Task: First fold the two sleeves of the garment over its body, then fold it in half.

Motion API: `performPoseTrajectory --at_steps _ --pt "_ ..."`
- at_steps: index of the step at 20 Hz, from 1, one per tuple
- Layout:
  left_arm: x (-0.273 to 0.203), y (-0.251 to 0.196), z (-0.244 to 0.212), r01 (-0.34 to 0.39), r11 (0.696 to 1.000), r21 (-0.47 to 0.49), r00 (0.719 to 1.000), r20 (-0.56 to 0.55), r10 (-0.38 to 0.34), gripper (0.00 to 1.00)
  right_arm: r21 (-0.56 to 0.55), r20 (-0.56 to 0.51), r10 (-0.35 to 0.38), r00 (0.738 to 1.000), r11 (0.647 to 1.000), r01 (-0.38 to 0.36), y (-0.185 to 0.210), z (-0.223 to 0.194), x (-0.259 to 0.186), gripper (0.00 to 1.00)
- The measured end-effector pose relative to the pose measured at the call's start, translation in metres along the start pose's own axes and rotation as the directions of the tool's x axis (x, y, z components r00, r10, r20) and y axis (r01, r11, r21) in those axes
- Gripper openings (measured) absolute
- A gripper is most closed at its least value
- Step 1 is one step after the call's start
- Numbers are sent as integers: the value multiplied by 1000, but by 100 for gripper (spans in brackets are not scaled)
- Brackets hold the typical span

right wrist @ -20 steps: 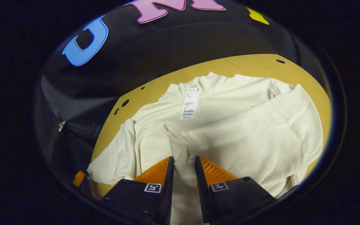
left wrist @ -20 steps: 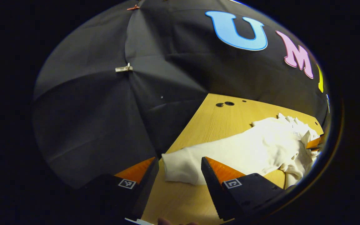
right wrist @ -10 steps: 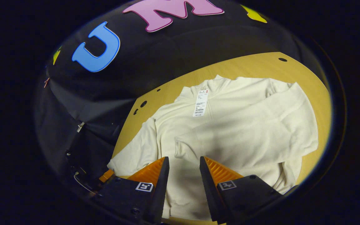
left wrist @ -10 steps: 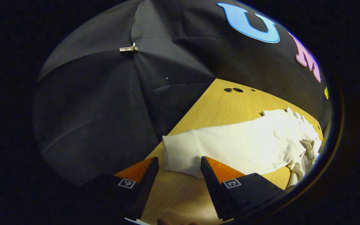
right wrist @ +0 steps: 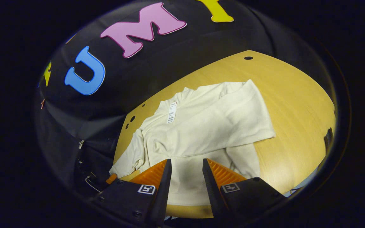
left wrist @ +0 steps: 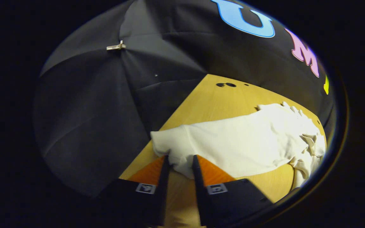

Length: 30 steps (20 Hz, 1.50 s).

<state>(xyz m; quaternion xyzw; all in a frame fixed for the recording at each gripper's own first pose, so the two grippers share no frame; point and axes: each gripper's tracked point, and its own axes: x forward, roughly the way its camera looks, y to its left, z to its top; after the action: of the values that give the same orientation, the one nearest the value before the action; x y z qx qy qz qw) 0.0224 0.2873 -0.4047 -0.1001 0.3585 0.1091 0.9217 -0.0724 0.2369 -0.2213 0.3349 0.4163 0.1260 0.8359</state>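
Observation:
A cream long-sleeved garment (right wrist: 208, 126) lies flat on the wooden table (right wrist: 290, 104), a paper tag (right wrist: 172, 112) at its collar. One sleeve (right wrist: 220, 122) is folded across the body. The other sleeve (left wrist: 239, 142) stretches out to the side toward the table's edge. My left gripper (left wrist: 180, 163) is shut on that sleeve's cuff (left wrist: 169, 144), with cloth pinched between its fingers. My right gripper (right wrist: 187, 163) hovers open above the garment's hem, with nothing between its fingers. In the right gripper view a bit of the left gripper (right wrist: 111, 178) shows at the end of the outstretched sleeve.
Small dark holes (left wrist: 226, 85) dot the table (left wrist: 214, 98) near the back corner. The black cloth wall, held by a clip (left wrist: 116, 47), hangs close behind the table's left edge. Bare wood lies to the right of the garment.
My left gripper moved onto the cuff and shut on it. My right gripper let go of the folded sleeve, opened, and drew back from the garment.

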Motion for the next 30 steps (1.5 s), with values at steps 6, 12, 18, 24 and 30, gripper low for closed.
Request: performPoseTrajectory --at_steps 6,12,18,24,30 --pt "1 -2 7 27 1000 1 999 -22 -27 7 37 25 -42 999 998 41 -39 -5 -35 60" --pt "-20 -26 37 1 993 116 997 71 -9 6 49 24 -50 998 998 49 -62 -14 -55 60" --pt "-53 -84 73 67 987 147 985 150 -89 6 66 29 -47 998 997 45 -79 -7 -63 60" --pt "-82 -164 103 172 968 183 958 198 -207 6 96 26 -37 999 995 34 -95 -3 -63 60" --pt "-108 -257 116 298 921 250 914 202 -351 6 93 13 -35 999 995 33 -110 -5 -65 60"
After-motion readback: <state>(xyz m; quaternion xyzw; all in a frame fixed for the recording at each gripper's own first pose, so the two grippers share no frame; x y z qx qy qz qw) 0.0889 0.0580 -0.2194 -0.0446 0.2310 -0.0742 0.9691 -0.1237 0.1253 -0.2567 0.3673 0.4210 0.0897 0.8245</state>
